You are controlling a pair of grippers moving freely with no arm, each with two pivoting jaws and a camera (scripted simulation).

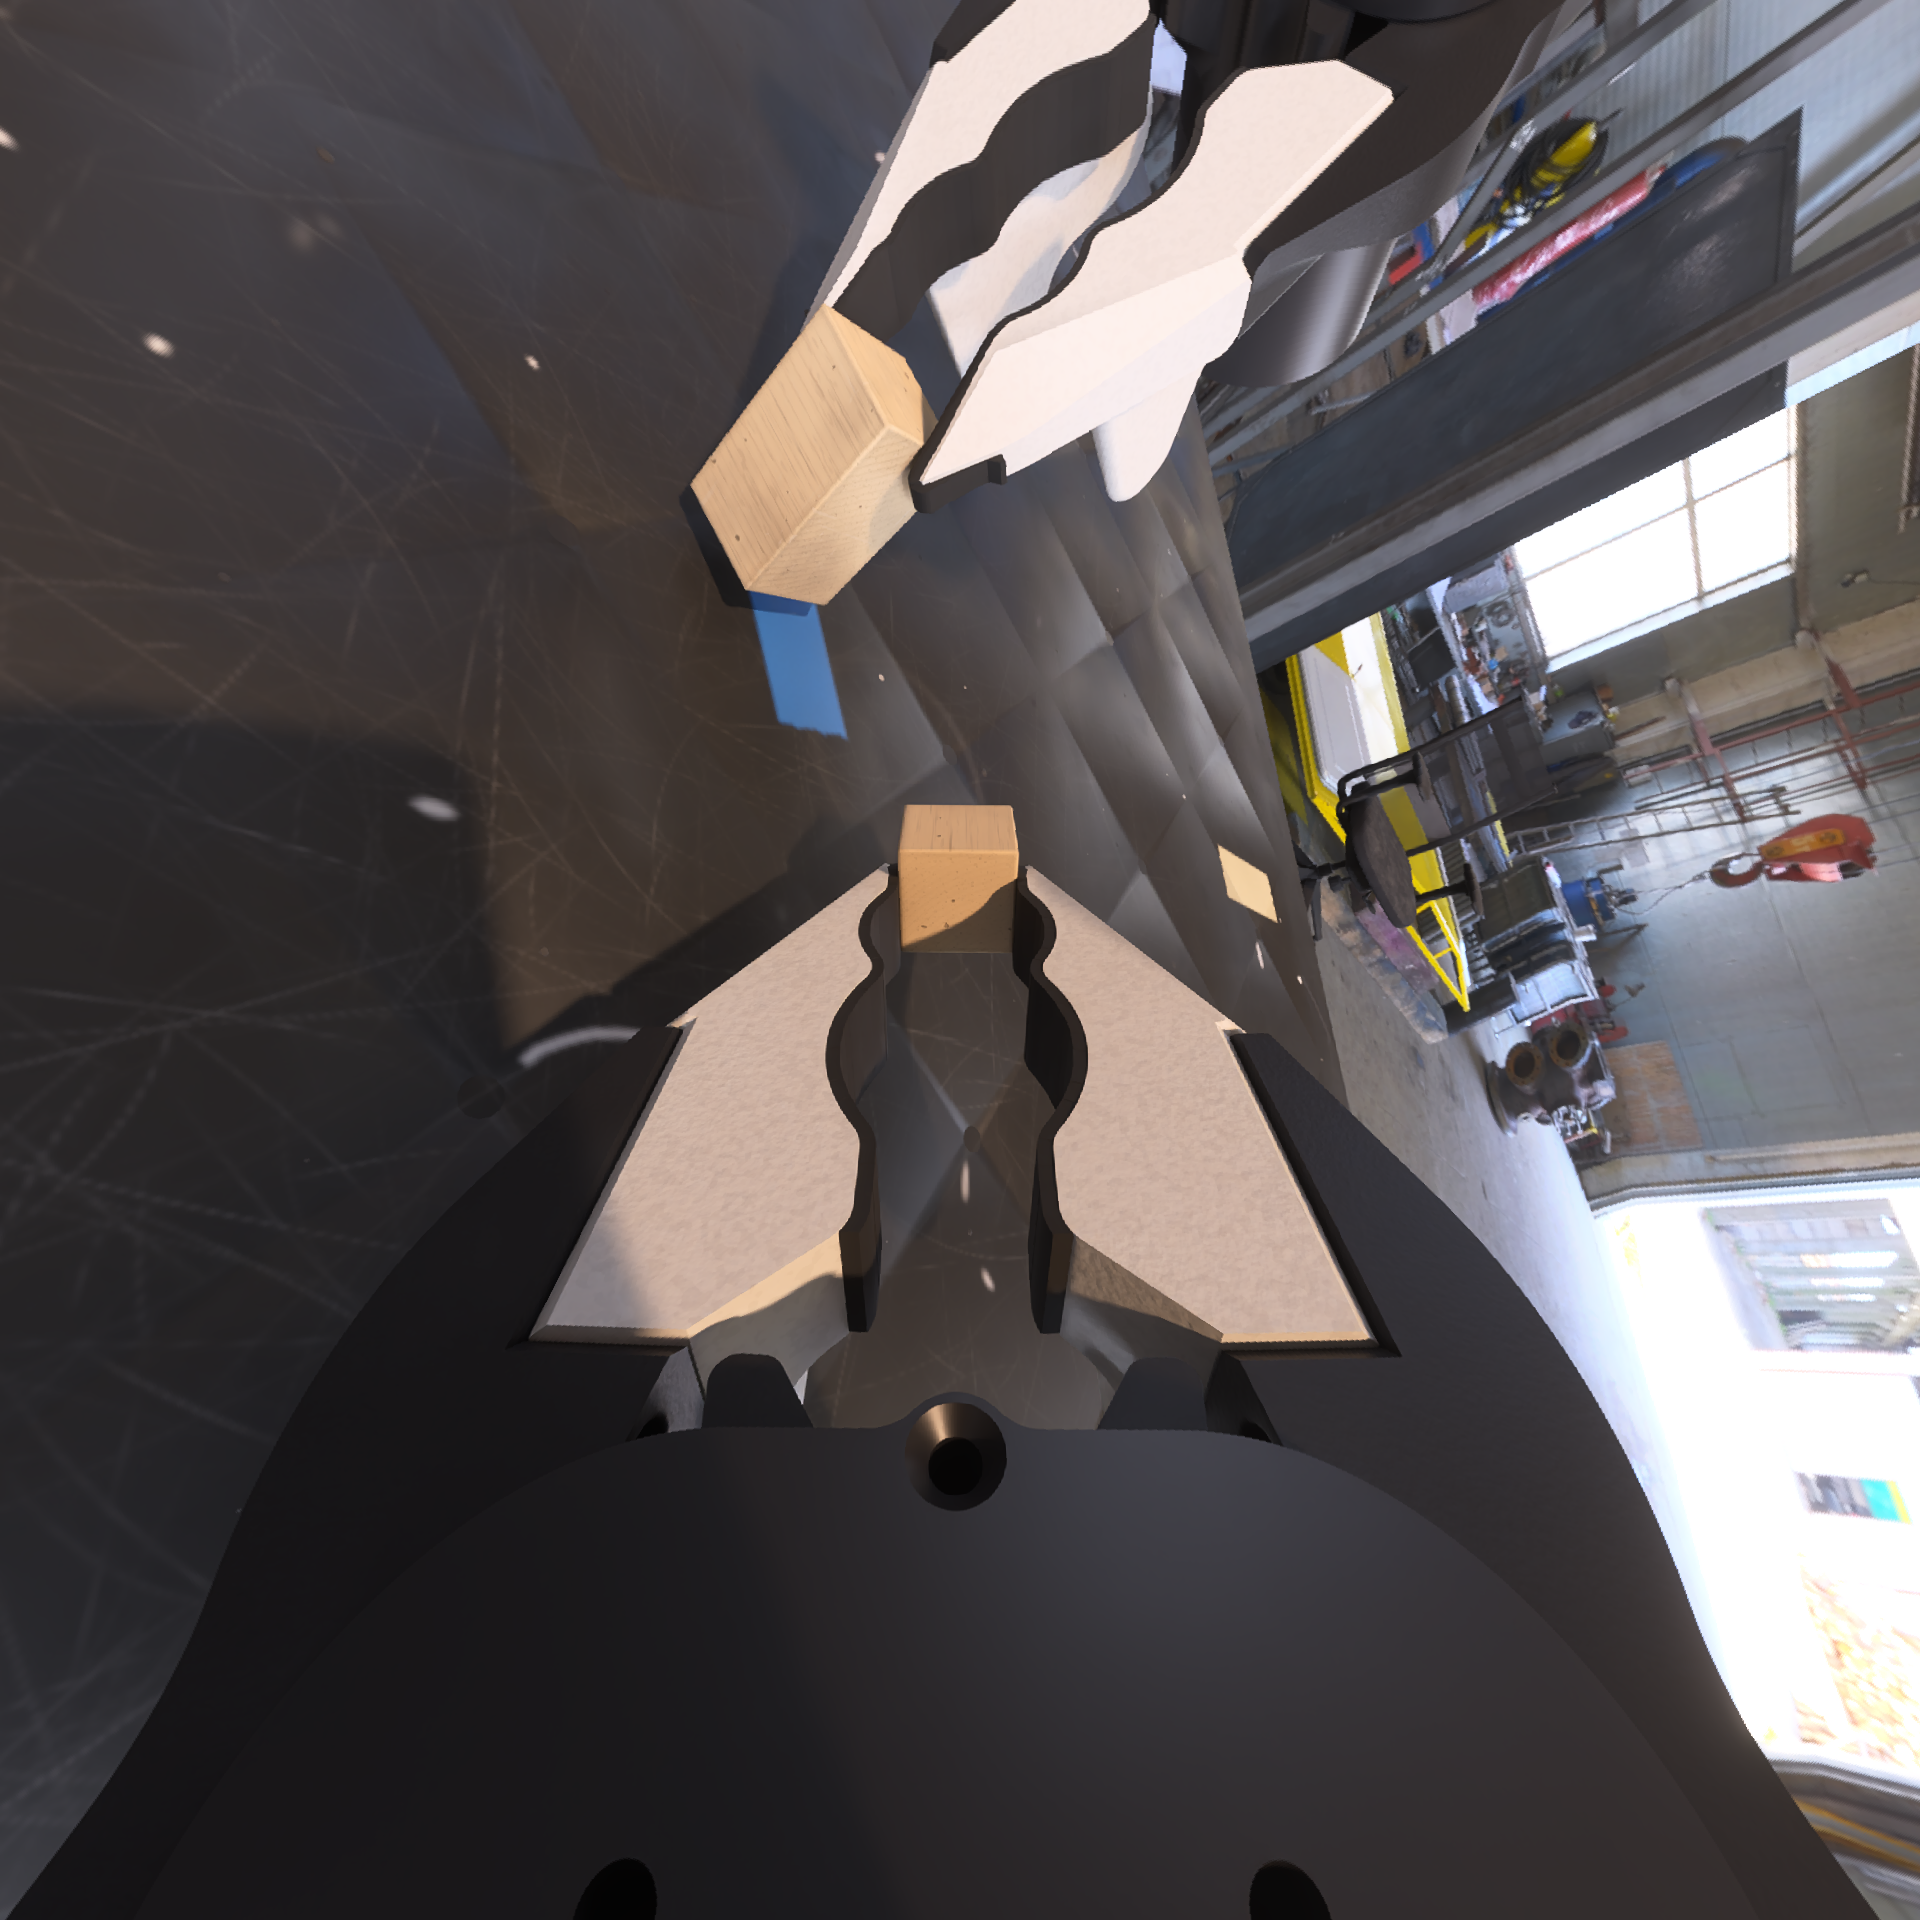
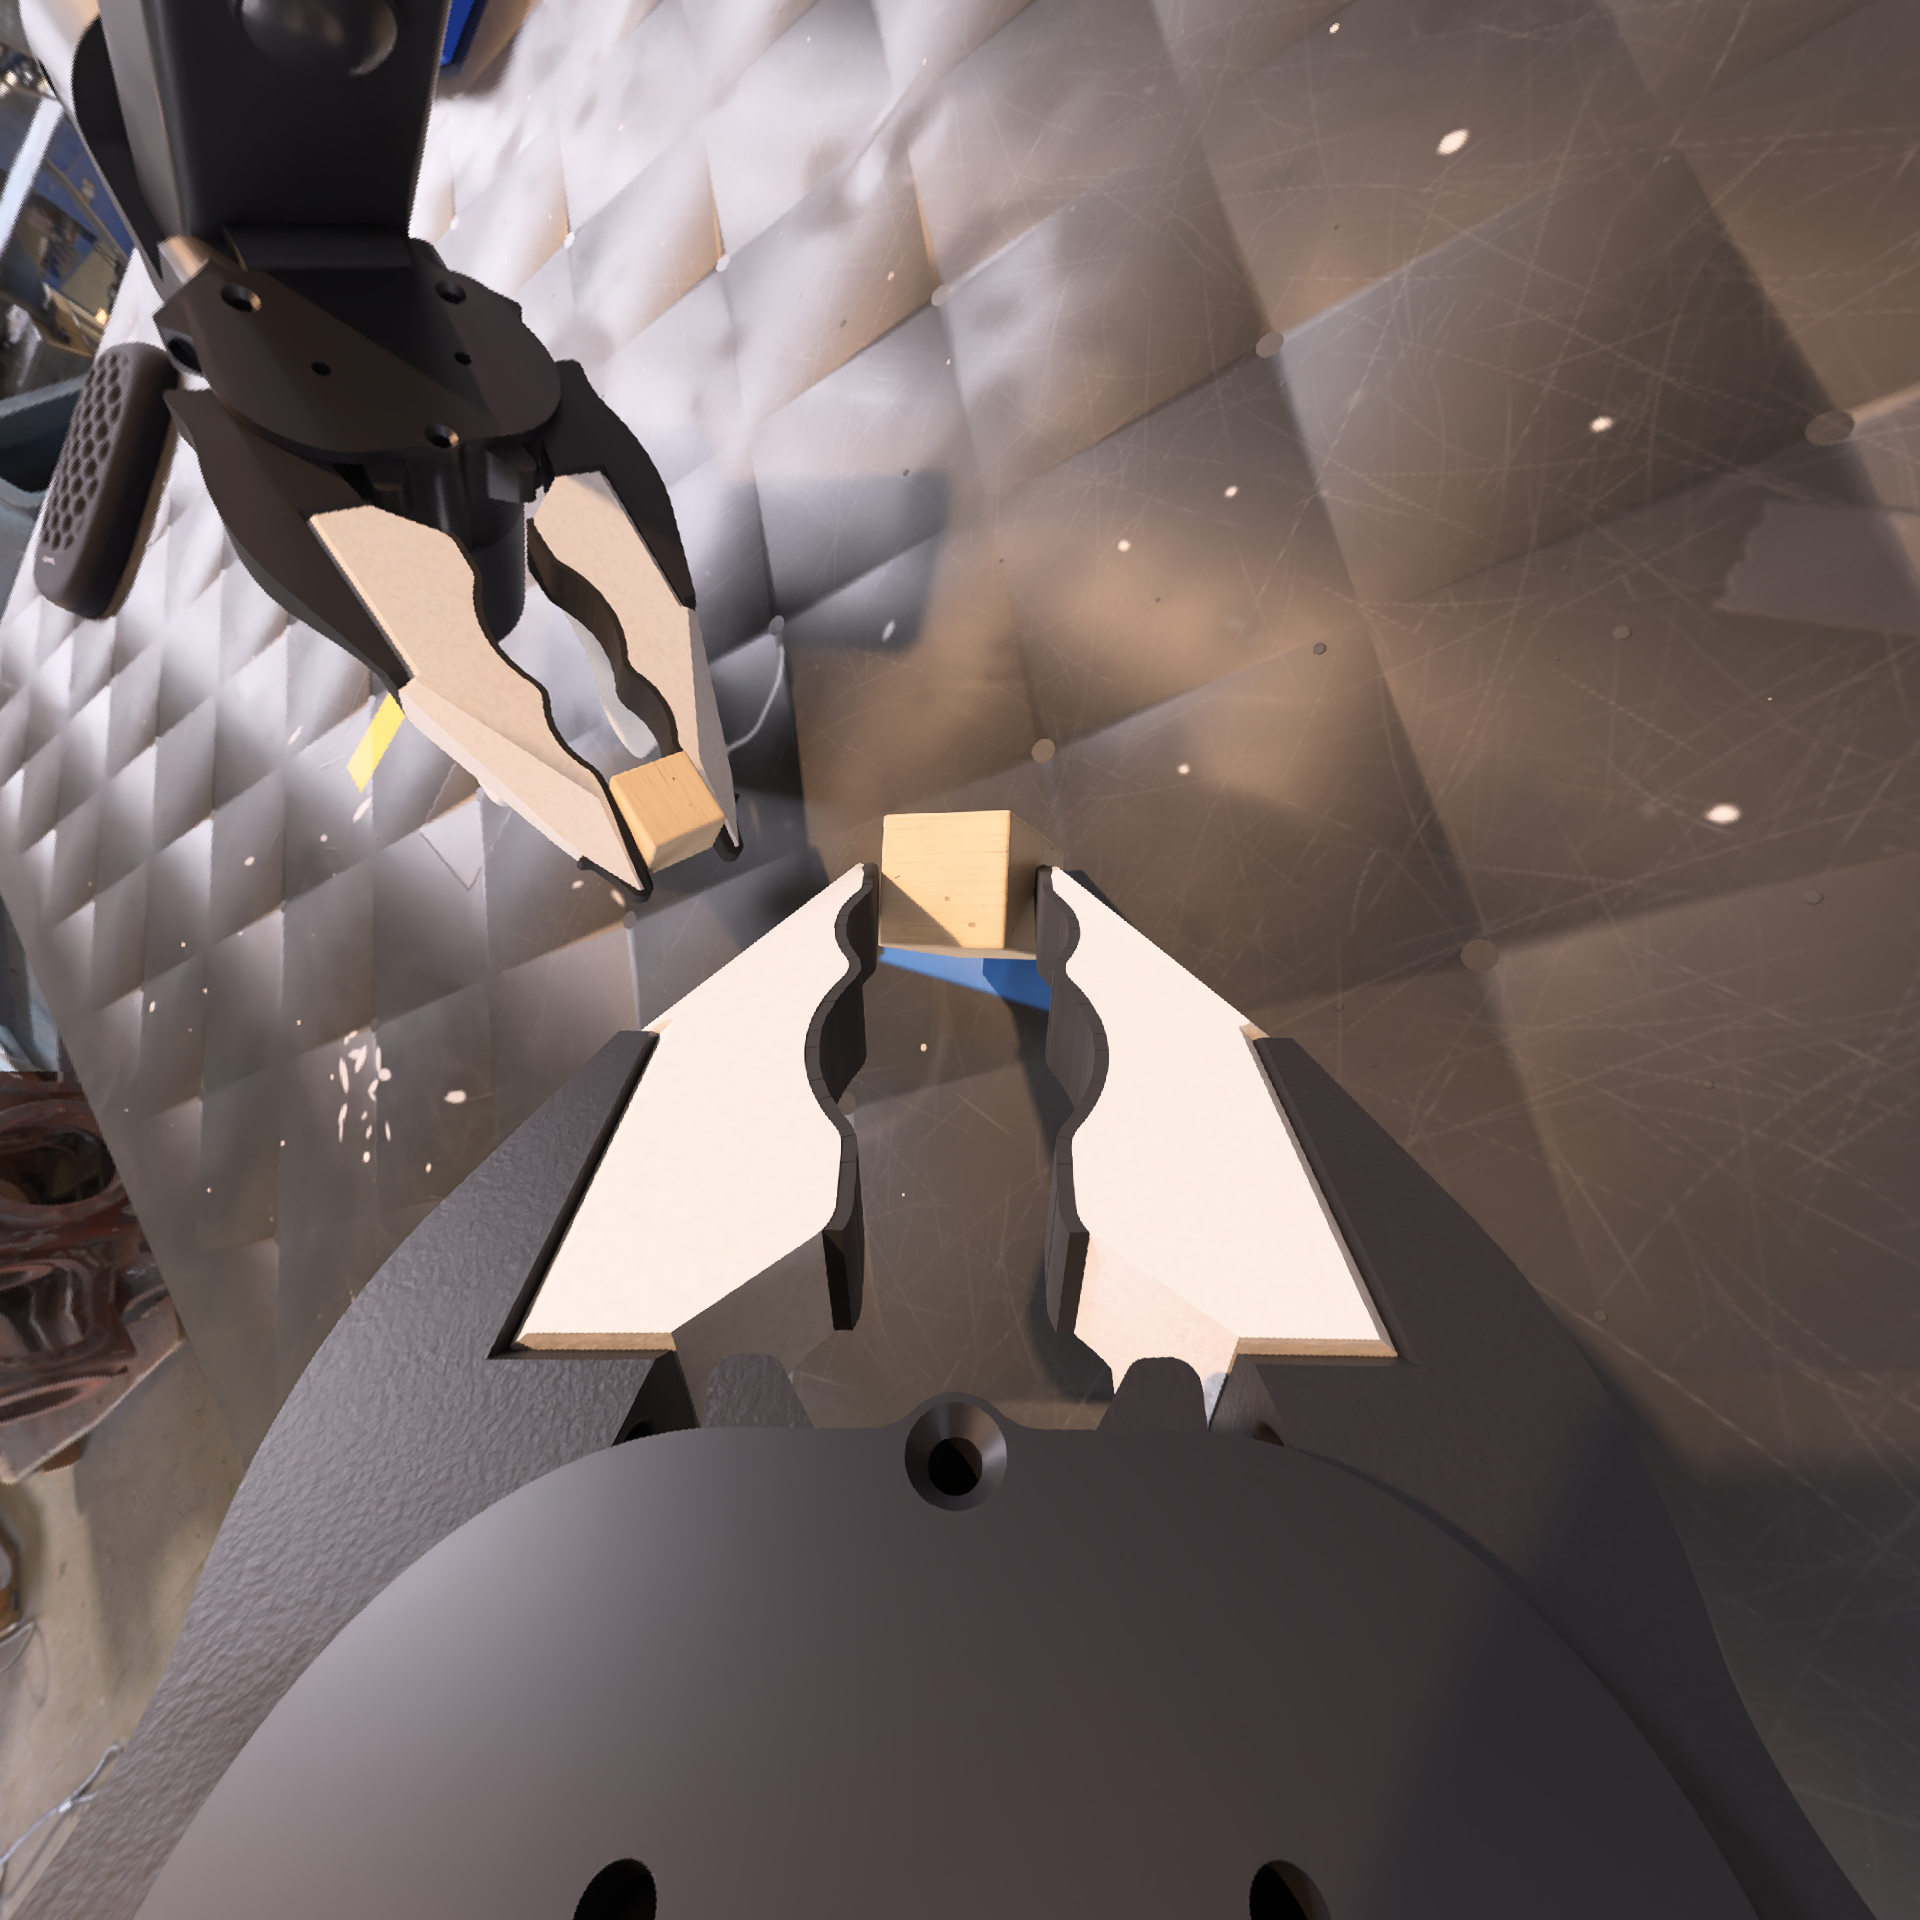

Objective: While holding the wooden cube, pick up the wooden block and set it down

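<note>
My left gripper (image 1: 956, 883) is pinching the wooden cube (image 1: 956, 878) at its fingertips, lifted clear of the counter (image 1: 312, 520); that half of the task is in hand and only has to be kept so.

Just beyond the cube, my right gripper (image 2: 956, 883) has its two fingers on either side of the wooden block (image 2: 943, 881). In the right wrist view the left finger sits against the block's face, while a thin dark gap shows between the block and the right finger, so I cannot tell whether the grip is firm or the jaws are just short of contact. The left wrist view shows the block's long side between the white pads, its far end beside a blue patch (image 1: 798, 670) on the counter. Whether the block rests on the counter or hangs slightly above it I cannot say; the dark edge under it could be a shadow either way.

My judgement: the cube hold is done, the block is at the point of being grasped or just lifted, and setting it down remains.

Beyond the cube, a small yellow patch (image 2: 374, 750) lies on the counter. No brand, label or legible writing shows on either gripper, cube or block.
</note>
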